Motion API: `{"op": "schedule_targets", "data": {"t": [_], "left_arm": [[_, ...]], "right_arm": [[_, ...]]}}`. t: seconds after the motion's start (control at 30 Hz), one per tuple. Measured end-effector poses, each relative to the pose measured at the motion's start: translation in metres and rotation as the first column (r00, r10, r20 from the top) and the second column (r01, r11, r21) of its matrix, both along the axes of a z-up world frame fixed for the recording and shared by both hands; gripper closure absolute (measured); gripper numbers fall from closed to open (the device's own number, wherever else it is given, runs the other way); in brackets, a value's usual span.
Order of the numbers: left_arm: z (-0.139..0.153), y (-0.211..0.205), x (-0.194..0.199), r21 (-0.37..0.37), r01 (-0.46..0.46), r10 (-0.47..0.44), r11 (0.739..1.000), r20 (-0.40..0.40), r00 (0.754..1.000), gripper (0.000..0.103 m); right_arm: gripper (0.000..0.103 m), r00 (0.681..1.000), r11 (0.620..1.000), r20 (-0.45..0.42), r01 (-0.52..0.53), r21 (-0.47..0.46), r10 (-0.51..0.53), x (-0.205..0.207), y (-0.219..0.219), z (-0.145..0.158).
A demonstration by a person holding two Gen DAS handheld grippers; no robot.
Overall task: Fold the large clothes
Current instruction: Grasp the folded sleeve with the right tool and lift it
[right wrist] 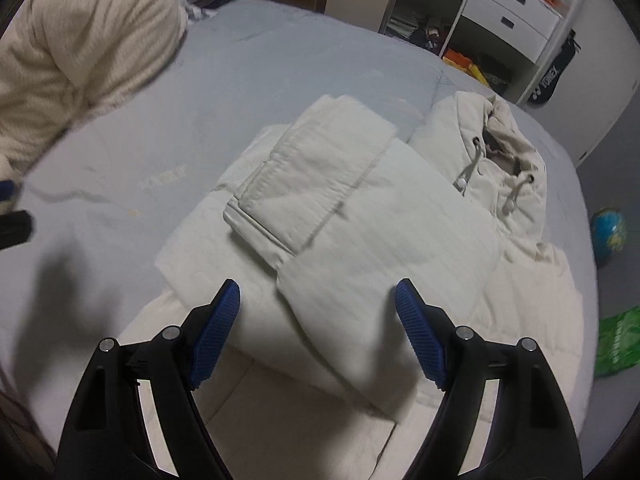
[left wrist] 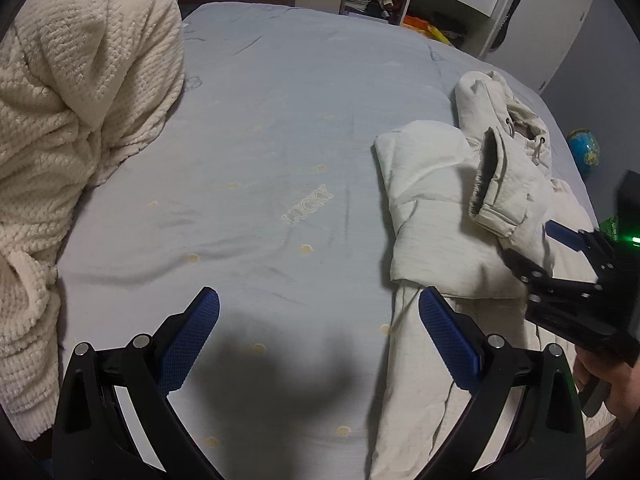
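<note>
Off-white and padded, the hooded jacket point(right wrist: 360, 216) lies on the right side of the pale blue bed cover point(left wrist: 260, 128), one sleeve point(right wrist: 316, 176) folded across its body and the hood point(right wrist: 496, 148) toward the far end. The right gripper point(right wrist: 318, 320) hovers over the jacket's near part, fingers spread wide and holding nothing. The left gripper point(left wrist: 320, 332) is also wide and unloaded, above bare cover beside the jacket. A cream fleece blanket point(left wrist: 72, 120) is heaped at the left.
</note>
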State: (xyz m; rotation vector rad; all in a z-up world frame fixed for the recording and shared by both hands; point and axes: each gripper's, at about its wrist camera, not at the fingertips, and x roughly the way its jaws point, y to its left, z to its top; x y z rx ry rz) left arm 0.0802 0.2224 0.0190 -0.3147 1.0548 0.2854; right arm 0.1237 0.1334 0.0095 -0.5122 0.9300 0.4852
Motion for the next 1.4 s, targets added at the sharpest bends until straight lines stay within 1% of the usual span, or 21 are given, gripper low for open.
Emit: {"op": "schedule_targets", "data": {"t": [0.07,0.13,0.2,0.23,0.27,0.3,0.33,0.37,0.43,0.5,0.6,0.7,0.73,0.8,0.87,0.9,1.03,1.07,1.13,1.33,1.4], "left_arm": [[-0.001,-0.001,0.001,-0.001,0.005,-0.005,1.0,0.001,1.0,0.007],[-0.002,-0.002,0.004,-0.005,0.012,-0.012,1.0,-0.003,1.0,0.007],[-0.004,-0.006,0.007,-0.007,0.024,-0.024,1.0,-0.007,1.0,0.007],[-0.005,-0.007,0.008,-0.006,0.031,-0.031,0.999,-0.007,0.999,0.007],[-0.006,-0.009,0.01,-0.003,0.042,-0.042,0.999,-0.009,0.999,0.007],[-0.006,-0.011,0.011,-0.001,0.047,-0.048,0.999,-0.011,0.999,0.007],[-0.007,-0.014,0.012,0.001,0.056,-0.056,0.998,-0.013,0.998,0.007],[-0.008,-0.016,0.013,0.002,0.063,-0.063,0.998,-0.016,0.998,0.007],[-0.009,-0.019,0.015,0.004,0.073,-0.073,0.997,-0.019,0.997,0.007],[-0.01,-0.021,0.015,0.001,0.08,-0.08,0.997,-0.02,0.997,0.007],[-0.012,-0.024,0.017,-0.004,0.086,-0.087,0.996,-0.026,0.996,0.007],[-0.013,-0.028,0.019,-0.005,0.089,-0.089,0.996,-0.03,0.996,0.007],[-0.013,-0.029,0.019,-0.004,0.09,-0.091,0.996,-0.03,0.995,0.007],[-0.013,-0.033,0.022,-0.004,0.099,-0.099,0.995,-0.029,0.995,0.007],[-0.013,-0.039,0.024,-0.003,0.109,-0.109,0.994,-0.03,0.994,0.007],[-0.013,-0.042,0.026,-0.003,0.115,-0.115,0.993,-0.03,0.993,0.007],[-0.014,-0.056,0.033,0.004,0.147,-0.147,0.989,-0.032,0.989,0.007],[-0.014,-0.061,0.035,0.007,0.156,-0.156,0.988,-0.034,0.987,0.007],[-0.016,-0.069,0.04,0.008,0.174,-0.173,0.985,-0.039,0.984,0.007],[-0.024,-0.096,0.056,0.017,0.235,-0.234,0.972,-0.062,0.97,0.007],[-0.028,-0.106,0.062,0.017,0.252,-0.25,0.968,-0.073,0.966,0.007]], "right_arm": [[0.027,1.0,0.997,0.028,0.013,-0.069,-0.011,0.004,0.01,-0.01],[0.028,0.999,0.996,0.039,0.037,-0.083,-0.033,0.01,0.011,-0.015],[0.037,0.998,0.996,0.028,0.066,-0.059,-0.065,0.017,0.006,-0.016],[0.044,0.997,0.996,0.024,0.08,-0.044,-0.079,0.02,0.001,-0.015],[0.056,0.996,0.996,0.022,0.081,-0.026,-0.081,0.022,-0.003,-0.013],[0.062,0.997,0.997,0.024,0.075,-0.004,-0.075,0.024,-0.009,-0.009],[0.071,0.997,0.997,0.029,0.072,0.003,-0.072,0.025,-0.012,-0.006],[0.076,0.997,0.998,0.039,0.069,0.013,-0.069,0.026,-0.017,-0.001],[0.079,0.995,0.996,0.053,0.077,0.048,-0.079,0.031,-0.032,0.011],[0.079,0.993,0.991,0.06,0.098,0.09,-0.104,0.035,-0.048,0.023],[0.08,0.986,0.973,0.044,0.154,0.175,-0.164,0.043,-0.082,0.039],[0.08,0.972,0.94,0.018,0.223,0.26,-0.236,0.047,-0.123,0.049],[0.08,0.961,0.917,-0.002,0.263,0.301,-0.275,0.048,-0.145,0.051],[0.08,0.946,0.887,-0.031,0.313,0.34,-0.322,0.05,-0.172,0.049],[0.08,0.919,0.839,-0.085,0.387,0.384,-0.385,0.052,-0.209,0.041],[0.08,0.909,0.823,-0.102,0.41,0.394,-0.404,0.051,-0.22,0.037],[0.081,0.846,0.728,-0.218,0.531,0.434,-0.488,0.054,-0.273,0.01],[0.084,0.834,0.711,-0.235,0.549,0.439,-0.499,0.053,-0.281,0.004],[0.085,0.808,0.67,-0.28,0.588,0.453,-0.519,0.056,-0.297,-0.009],[0.085,0.76,0.614,-0.358,0.649,0.448,-0.542,0.059,-0.312,-0.041],[0.084,0.733,0.583,-0.409,0.68,0.444,-0.544,0.059,-0.321,-0.054]]}}
